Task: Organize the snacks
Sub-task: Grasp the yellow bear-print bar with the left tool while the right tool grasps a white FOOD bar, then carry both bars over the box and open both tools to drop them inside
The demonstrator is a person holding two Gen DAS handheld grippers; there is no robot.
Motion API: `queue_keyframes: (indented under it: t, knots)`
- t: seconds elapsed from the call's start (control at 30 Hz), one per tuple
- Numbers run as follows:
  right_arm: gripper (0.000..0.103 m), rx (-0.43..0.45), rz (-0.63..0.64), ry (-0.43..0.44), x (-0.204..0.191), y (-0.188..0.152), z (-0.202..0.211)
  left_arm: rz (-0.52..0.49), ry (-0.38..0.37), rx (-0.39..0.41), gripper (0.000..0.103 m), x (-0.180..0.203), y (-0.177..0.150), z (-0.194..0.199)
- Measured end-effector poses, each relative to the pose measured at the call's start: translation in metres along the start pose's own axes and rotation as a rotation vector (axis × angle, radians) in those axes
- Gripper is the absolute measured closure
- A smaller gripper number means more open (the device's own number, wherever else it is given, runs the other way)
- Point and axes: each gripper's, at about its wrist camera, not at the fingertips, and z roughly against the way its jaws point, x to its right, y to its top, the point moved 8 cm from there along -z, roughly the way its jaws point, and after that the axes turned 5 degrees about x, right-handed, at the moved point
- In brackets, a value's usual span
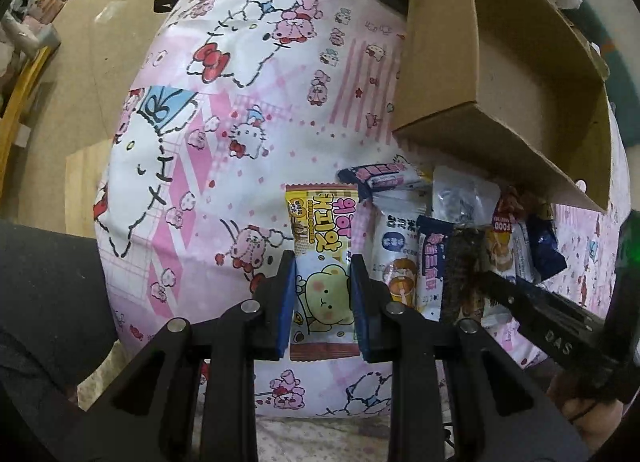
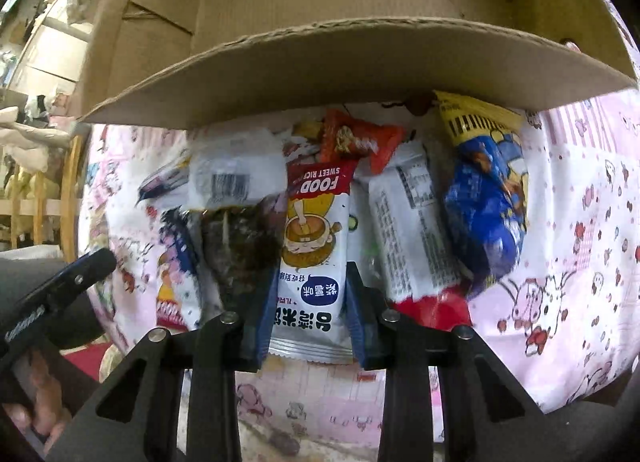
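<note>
My left gripper (image 1: 323, 268) is shut on a yellow and pink bear snack packet (image 1: 320, 262), its blue pads pressing both long sides. My right gripper (image 2: 310, 280) is shut on a white rice-snack packet (image 2: 314, 246) with a red "FOOD" top. Both packets belong to a row of several snacks lying on the pink cartoon cloth (image 1: 240, 102) in front of an open cardboard box (image 1: 500, 74). In the right wrist view the box (image 2: 340, 58) opens just beyond the snacks. A blue and yellow bag (image 2: 488, 198) lies at the right of the row.
A white packet with small print (image 2: 412, 230), a dark wrapped snack (image 2: 240, 242) and an orange packet (image 2: 360, 138) lie around the held packet. The right gripper's arm (image 1: 540, 314) crosses the left wrist view's lower right. Wooden furniture and clutter stand at the far left (image 2: 40, 182).
</note>
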Motion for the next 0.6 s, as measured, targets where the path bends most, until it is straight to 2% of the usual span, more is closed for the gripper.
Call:
queue_keyframes:
  t: [0.23, 0.3, 0.5, 0.6]
  knots:
    - [0.070, 0.021, -0.054, 0.111, 0.000, -0.019, 0.034, -0.065, 0.007, 0.044, 0.081, 0.012, 0.003, 0.012]
    - [0.070, 0.028, -0.089, 0.174, -0.002, -0.023, 0.044, -0.065, -0.001, 0.053, 0.081, 0.013, 0.003, 0.012]
    - [0.070, 0.168, -0.128, 0.341, -0.004, -0.024, 0.091, -0.058, -0.044, 0.097, 0.081, 0.015, 0.005, 0.022]
    - [0.070, 0.248, -0.137, 0.363, -0.002, -0.017, 0.115, -0.079, -0.047, 0.143, 0.081, 0.017, 0.008, 0.035]
